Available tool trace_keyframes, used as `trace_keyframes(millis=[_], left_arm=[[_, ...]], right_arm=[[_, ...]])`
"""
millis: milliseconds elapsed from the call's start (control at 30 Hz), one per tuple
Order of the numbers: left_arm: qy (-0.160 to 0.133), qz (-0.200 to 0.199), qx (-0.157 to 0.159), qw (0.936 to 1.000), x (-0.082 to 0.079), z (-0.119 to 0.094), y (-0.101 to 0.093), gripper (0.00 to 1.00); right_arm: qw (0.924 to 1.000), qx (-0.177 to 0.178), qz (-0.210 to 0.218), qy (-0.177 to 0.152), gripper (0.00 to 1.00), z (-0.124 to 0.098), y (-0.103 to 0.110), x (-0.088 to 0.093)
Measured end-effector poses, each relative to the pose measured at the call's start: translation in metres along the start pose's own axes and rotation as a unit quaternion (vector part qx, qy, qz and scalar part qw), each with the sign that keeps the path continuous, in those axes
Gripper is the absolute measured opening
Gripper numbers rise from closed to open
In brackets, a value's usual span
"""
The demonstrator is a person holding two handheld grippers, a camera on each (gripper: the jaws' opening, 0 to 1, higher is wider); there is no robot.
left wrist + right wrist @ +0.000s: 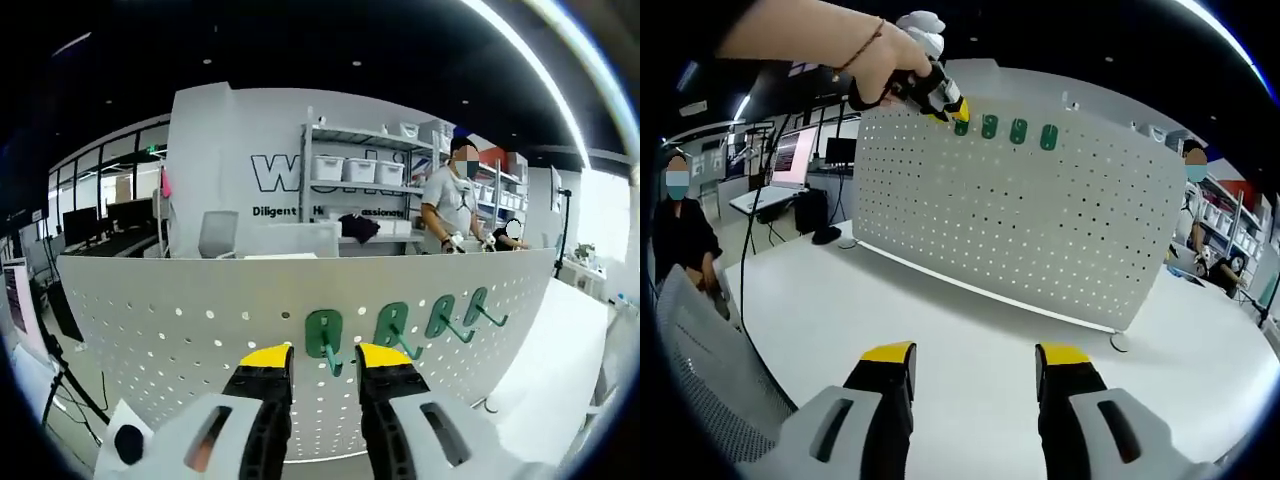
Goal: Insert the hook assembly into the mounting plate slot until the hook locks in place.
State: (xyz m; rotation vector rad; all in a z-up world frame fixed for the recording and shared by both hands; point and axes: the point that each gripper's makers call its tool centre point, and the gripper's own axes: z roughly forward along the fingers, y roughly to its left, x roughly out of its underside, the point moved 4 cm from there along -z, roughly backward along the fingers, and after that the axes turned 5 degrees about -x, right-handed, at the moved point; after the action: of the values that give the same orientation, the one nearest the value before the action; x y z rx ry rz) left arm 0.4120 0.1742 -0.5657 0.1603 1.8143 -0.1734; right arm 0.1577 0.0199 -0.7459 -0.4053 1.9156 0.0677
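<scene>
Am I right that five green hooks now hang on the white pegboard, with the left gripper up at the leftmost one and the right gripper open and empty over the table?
Not quite: there are four green hooks on the pegboard, as the right gripper view shows. The rest holds: the left gripper is at the leftmost hook, and the right gripper is open and empty over the table.

White table (970,330) is seen under the board. Grey mesh chair (700,360) is placed at the table's edge. A seated person (680,235) in dark clothes is seen beyond it, monitors (790,155) on desks behind. Metal shelving (365,175) with white bins (358,168) is set against a lettered wall (240,160). A standing person (450,210) in a light shirt is seen beside the shelving. A grey office chair (218,235) is seen behind the board.
</scene>
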Motion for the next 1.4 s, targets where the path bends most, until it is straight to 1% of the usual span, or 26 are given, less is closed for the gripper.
trace_keyframes(millis=[33, 133, 200, 233, 300, 367, 500, 567, 733, 800, 867, 900, 1033, 1167, 1333, 1400], left_arm=[[0.0, -0.001, 0.002, 1.0, 0.0, -0.002, 0.001, 0.36], [-0.008, -0.007, 0.018, 0.9998, -0.003, -0.011, 0.007, 0.42], [-0.009, -0.006, 0.022, 0.9997, -0.003, -0.015, 0.01, 0.49], [-0.007, -0.002, 0.03, 0.9995, -0.003, -0.018, 0.011, 0.54], [-0.006, 0.005, 0.039, 0.9992, -0.004, -0.024, 0.012, 0.6], [-0.019, 0.026, 0.054, 0.998, -0.006, -0.033, 0.011, 0.65], [-0.018, 0.023, 0.076, 0.9967, -0.002, -0.049, 0.013, 0.76], [-0.016, 0.016, 0.083, 0.9963, 0.007, -0.058, 0.019, 0.81], [0.002, 0.011, 0.095, 0.9954, 0.032, -0.074, 0.029, 0.86], [0.004, 0.003, 0.103, 0.9947, 0.04, -0.081, 0.032, 0.9], [0.003, -0.008, 0.119, 0.9929, 0.046, -0.089, 0.03, 0.92], [-0.002, -0.008, 0.121, 0.9926, 0.048, -0.092, 0.031, 0.94], [0.001, -0.007, 0.125, 0.9922, 0.061, -0.102, 0.038, 0.99], [0.01, -0.001, 0.132, 0.9912, 0.076, -0.112, 0.04, 1.0], [0.026, -0.002, 0.146, 0.9889, 0.095, -0.123, 0.04, 1.0], [0.03, -0.011, 0.156, 0.9873, 0.105, -0.129, 0.038, 1.0]], right_arm=[[1.0, 0.001, -0.001, 0.0, 0.46, 0.0, 0.0, 0.0], [1.0, 0.003, 0.0, 0.0, 0.46, 0.0, -0.001, 0.0], [1.0, 0.005, 0.0, 0.002, 0.46, 0.0, -0.002, 0.0], [1.0, 0.006, 0.0, 0.001, 0.46, 0.0, -0.002, 0.0], [1.0, 0.008, 0.001, 0.0, 0.47, -0.001, -0.002, 0.0], [1.0, 0.009, 0.0, 0.004, 0.47, 0.0, -0.003, 0.001], [0.9999, 0.013, 0.002, 0.001, 0.48, -0.001, -0.004, 0.0], [0.9999, 0.015, 0.002, 0.001, 0.48, -0.001, -0.004, 0.0], [0.9998, 0.021, 0.003, 0.001, 0.49, -0.001, -0.005, 0.0], [0.9998, 0.022, 0.002, 0.001, 0.5, -0.001, -0.005, 0.0], [0.9997, 0.023, 0.001, 0.001, 0.5, -0.001, -0.005, 0.0], [0.9997, 0.024, 0.001, 0.001, 0.51, -0.001, -0.005, 0.0], [0.9996, 0.027, -0.001, -0.002, 0.52, -0.001, -0.006, -0.001], [0.9995, 0.03, -0.002, -0.003, 0.52, -0.002, -0.007, -0.001], [0.9994, 0.034, -0.005, -0.006, 0.54, -0.002, -0.007, -0.002], [0.9994, 0.035, -0.006, -0.004, 0.54, -0.002, -0.007, -0.002]])
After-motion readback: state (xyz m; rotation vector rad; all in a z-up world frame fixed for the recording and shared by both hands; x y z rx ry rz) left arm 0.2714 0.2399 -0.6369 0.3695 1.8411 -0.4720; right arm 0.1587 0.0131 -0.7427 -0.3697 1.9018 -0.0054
